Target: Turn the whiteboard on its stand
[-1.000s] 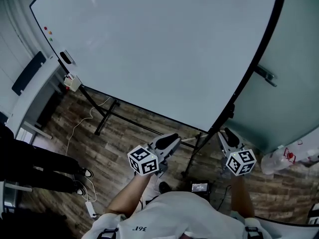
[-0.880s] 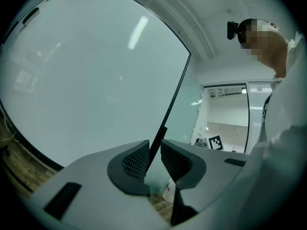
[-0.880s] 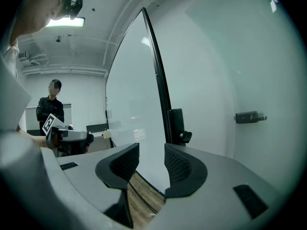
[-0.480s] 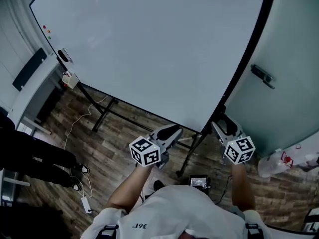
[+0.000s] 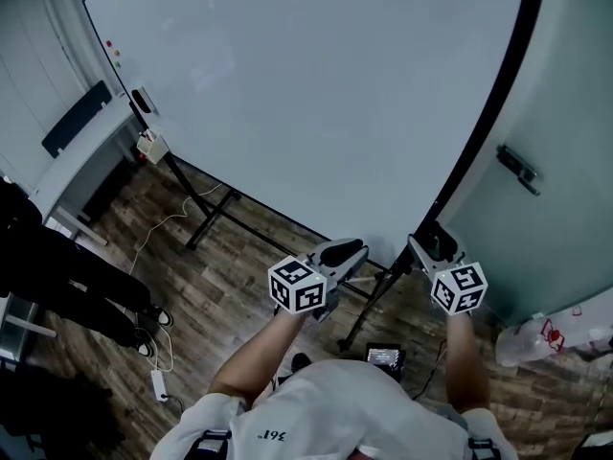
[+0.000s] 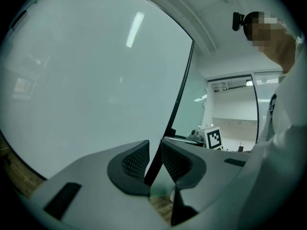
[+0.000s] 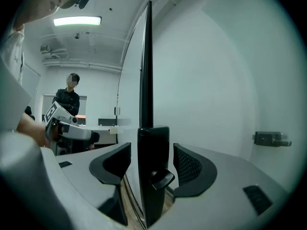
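Observation:
The big whiteboard (image 5: 316,94) stands on a black-legged stand (image 5: 206,218) and fills most of the head view. My left gripper (image 5: 350,253) is at its lower edge near the right corner. In the left gripper view the left gripper (image 6: 154,159) is shut on the board's black frame (image 6: 178,90). My right gripper (image 5: 429,242) is at the stand's right post. In the right gripper view the right gripper (image 7: 151,162) is open. Its jaws have just been opening, and the post's black bracket (image 7: 153,152) stands between them with a gap on each side.
A grey panel with a metal handle (image 5: 517,166) stands close behind the board's right edge. A bench (image 5: 81,151) and a person's legs (image 5: 57,276) are at the left. A cable and power strip (image 5: 158,383), a small device (image 5: 385,356) and a plastic bag (image 5: 536,338) lie on the wooden floor.
Both grippers have moved forward and slightly up at the board's lower right corner. The board's left end has swung to the right in the head view.

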A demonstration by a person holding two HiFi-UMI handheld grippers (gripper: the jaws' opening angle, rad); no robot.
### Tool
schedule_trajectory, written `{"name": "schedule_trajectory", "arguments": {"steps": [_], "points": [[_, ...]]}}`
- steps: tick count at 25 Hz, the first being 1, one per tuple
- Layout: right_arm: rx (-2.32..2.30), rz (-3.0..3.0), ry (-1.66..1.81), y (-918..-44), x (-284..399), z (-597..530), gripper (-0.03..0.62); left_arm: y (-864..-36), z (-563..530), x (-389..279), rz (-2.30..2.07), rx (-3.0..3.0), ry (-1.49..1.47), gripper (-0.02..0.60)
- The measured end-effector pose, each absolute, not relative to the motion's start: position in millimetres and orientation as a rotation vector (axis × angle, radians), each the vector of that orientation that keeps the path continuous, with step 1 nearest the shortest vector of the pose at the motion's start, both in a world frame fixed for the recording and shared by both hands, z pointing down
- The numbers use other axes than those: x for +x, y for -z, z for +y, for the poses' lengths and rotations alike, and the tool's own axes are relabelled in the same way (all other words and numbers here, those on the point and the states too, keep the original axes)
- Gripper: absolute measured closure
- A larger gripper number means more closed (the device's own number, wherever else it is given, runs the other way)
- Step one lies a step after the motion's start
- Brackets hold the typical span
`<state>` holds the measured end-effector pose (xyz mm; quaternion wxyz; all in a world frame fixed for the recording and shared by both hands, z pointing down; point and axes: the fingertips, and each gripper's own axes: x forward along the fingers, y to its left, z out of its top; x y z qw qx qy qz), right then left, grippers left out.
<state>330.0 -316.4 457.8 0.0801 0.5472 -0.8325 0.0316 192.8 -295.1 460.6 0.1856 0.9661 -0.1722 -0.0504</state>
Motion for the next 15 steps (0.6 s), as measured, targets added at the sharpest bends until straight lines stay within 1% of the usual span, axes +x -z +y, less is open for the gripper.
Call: {"name": "schedule_trajectory", "arguments": {"steps": [15], "points": [[1.547,-2.51,-0.146,-477,312,-346,0.327,-465,-297,194,-0.522,2.71,0.123,0.52]]}}
